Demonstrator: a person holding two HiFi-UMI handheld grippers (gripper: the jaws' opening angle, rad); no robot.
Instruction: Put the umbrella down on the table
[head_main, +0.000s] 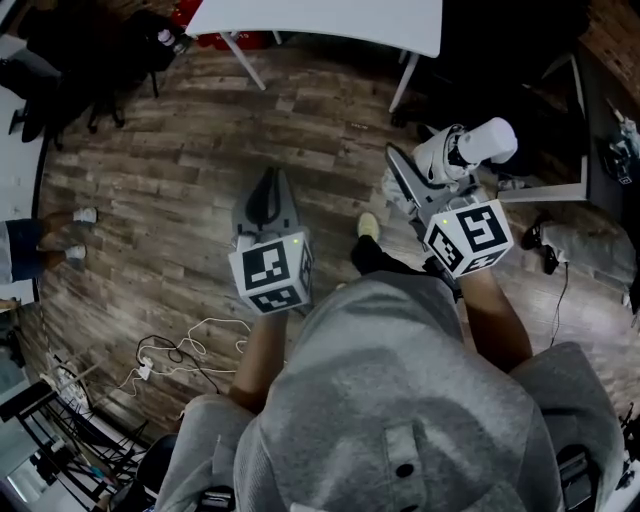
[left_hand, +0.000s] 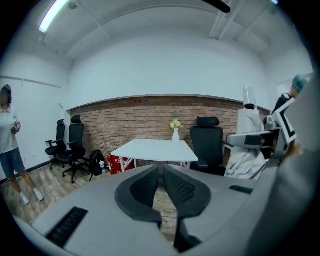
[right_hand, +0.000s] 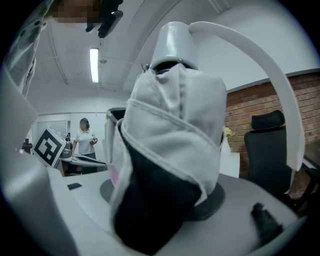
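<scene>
Although the folded white fabric umbrella with the dark lining (right_hand: 170, 145) is up off the floor in my right gripper (right_hand: 165, 200), I judge the task barely begun; the white rectangular table (left_hand: 152, 149) stands well apart, ahead across the wood floor, so the approach and the set-down are both left; the right jaws stand wide, clamped around the bundled canopy; my left gripper (left_hand: 161, 172) has its jaws pressed together on nothing.
</scene>
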